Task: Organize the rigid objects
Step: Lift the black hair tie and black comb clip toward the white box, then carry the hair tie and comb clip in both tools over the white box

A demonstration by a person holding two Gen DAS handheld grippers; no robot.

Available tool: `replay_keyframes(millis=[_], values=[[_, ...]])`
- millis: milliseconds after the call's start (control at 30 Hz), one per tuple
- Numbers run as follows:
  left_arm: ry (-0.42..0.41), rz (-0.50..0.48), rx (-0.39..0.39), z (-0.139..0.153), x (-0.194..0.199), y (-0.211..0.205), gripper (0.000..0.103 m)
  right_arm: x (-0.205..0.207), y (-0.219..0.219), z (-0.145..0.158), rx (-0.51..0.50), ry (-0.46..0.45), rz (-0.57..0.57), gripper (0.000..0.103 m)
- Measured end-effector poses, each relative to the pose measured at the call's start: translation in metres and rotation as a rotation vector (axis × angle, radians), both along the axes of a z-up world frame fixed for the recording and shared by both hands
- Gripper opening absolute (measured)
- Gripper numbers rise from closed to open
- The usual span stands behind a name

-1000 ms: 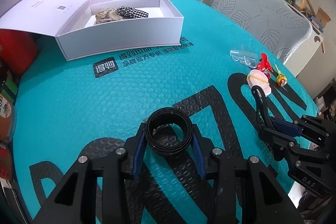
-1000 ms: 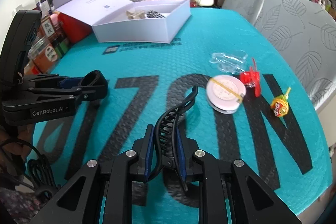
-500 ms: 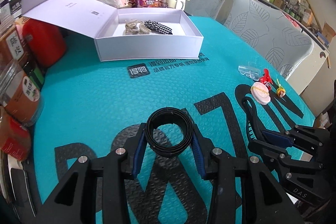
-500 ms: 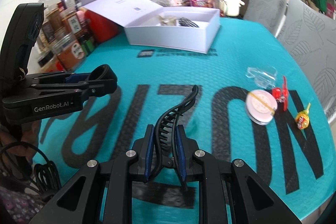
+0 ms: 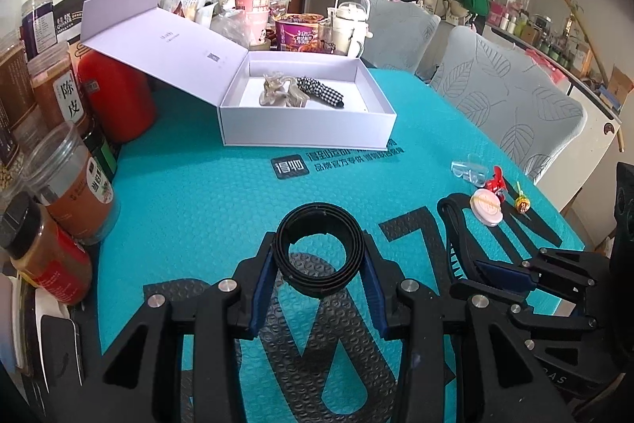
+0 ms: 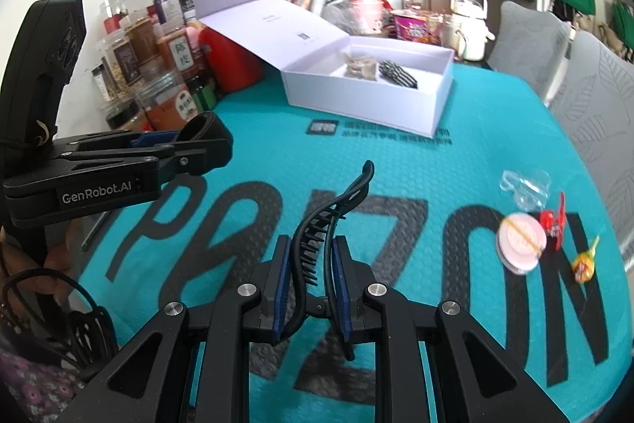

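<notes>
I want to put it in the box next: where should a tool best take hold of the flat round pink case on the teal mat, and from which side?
Grip the flat round pink case across its rim from above, fingers on opposite edges. It lies flat, and the red clip sits close at its far right, so that side looks crowded.

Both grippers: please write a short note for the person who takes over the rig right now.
Left gripper: shut on the black ring, held above the teal mat.
Right gripper: shut on the black hair clip, also lifted.
White box: open at the far side; it holds a beige clip and a checkered clip.
Left: place both held items, then the pink compact, red clip, clear piece and lollipop.
</notes>
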State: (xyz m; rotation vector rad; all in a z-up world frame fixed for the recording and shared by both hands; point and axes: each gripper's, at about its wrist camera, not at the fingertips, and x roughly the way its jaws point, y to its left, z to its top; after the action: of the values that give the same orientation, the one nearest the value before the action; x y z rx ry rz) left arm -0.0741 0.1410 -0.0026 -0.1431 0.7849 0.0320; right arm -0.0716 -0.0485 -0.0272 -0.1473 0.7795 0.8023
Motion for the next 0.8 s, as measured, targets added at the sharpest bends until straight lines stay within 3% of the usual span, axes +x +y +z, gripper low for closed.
replay_keyframes(millis=[333,800], values=[[-0.053,0.018,0.015,0.025,0.017,0.008,0.040,0.019,0.016,0.021,0.032,-0.033,0.062,0.020],[-0.118,0.028,0.039,0.058,0.058,0.024,0.040,0.070,0.030,0.059,0.037,-0.071,0.055,0.020]])
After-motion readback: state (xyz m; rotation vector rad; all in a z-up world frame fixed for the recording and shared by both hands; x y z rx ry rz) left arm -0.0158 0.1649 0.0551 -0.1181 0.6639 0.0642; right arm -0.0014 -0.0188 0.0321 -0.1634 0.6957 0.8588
